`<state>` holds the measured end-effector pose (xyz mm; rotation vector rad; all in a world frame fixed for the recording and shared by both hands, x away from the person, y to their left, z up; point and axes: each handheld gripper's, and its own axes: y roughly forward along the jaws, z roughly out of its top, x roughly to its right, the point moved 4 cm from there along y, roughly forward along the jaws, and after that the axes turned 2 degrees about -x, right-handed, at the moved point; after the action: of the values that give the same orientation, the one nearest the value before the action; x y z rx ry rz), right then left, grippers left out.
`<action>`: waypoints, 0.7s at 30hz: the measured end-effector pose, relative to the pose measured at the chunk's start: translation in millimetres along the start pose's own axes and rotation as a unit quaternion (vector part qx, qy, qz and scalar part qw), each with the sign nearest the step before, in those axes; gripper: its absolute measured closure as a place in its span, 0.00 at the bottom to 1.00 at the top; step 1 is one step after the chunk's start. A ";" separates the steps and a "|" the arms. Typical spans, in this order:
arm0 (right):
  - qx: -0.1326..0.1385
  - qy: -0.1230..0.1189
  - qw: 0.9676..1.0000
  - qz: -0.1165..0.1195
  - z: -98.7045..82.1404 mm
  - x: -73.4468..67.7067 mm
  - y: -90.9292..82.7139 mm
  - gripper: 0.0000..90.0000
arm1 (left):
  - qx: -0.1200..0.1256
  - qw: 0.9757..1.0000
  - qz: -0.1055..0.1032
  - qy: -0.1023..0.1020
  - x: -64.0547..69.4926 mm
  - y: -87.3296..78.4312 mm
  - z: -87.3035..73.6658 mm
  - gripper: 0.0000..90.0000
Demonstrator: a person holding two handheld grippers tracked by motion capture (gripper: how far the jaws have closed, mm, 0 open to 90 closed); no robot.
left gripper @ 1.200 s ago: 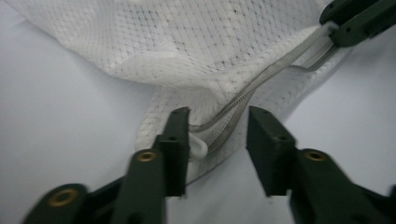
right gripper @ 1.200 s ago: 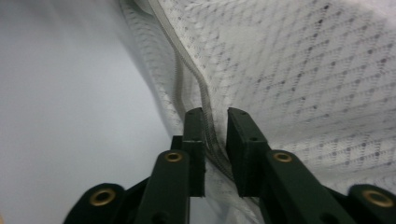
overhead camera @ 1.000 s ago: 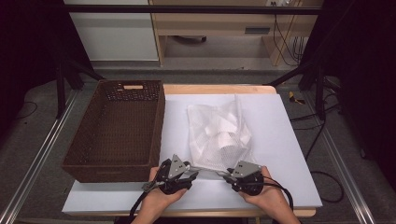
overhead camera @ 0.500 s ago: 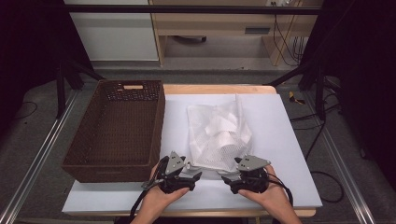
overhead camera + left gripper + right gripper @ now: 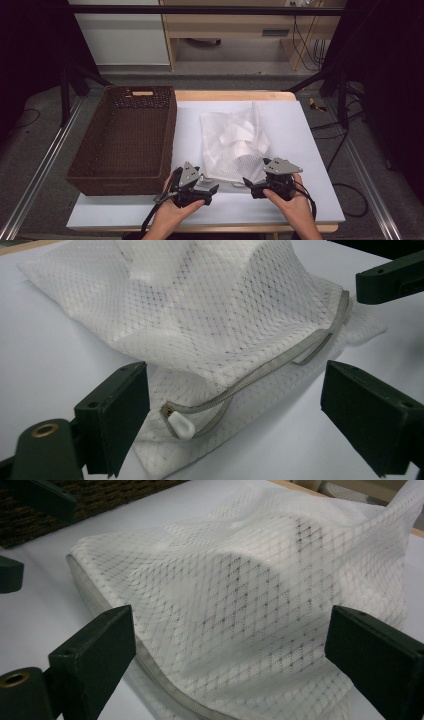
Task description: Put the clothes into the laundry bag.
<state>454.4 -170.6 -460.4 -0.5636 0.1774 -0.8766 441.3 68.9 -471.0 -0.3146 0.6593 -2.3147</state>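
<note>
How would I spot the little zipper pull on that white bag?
Start at the brown wicker basket; right of it lies the white mesh bag. Along its near edge runs a grey zipper, ending in the small white zipper pull, smooth among netting.

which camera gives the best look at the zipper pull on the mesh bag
The left gripper view: the white zipper pull lies close up between that gripper's open jaws. The right gripper view shows the bag's zipper edge, not the pull; in the high view it is too small to tell.
</note>
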 end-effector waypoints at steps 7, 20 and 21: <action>-0.015 0.024 0.999 -0.024 10.8 5.8 8.7 0.08 | 0.001 1.000 -0.001 0.010 2.8 1.9 7.2 0.11; 0.002 0.075 0.994 -0.081 38.8 29.8 18.4 0.09 | 0.028 0.999 0.000 -0.021 0.6 -14.5 31.1 0.11; 0.005 0.073 0.993 -0.089 38.4 32.0 17.5 0.09 | 0.029 0.999 -0.001 -0.021 -0.3 -17.4 33.1 0.11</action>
<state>500.9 -171.3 -434.9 -0.5118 0.2588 -1.0931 444.8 67.8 -433.8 -0.3363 0.5699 -2.3169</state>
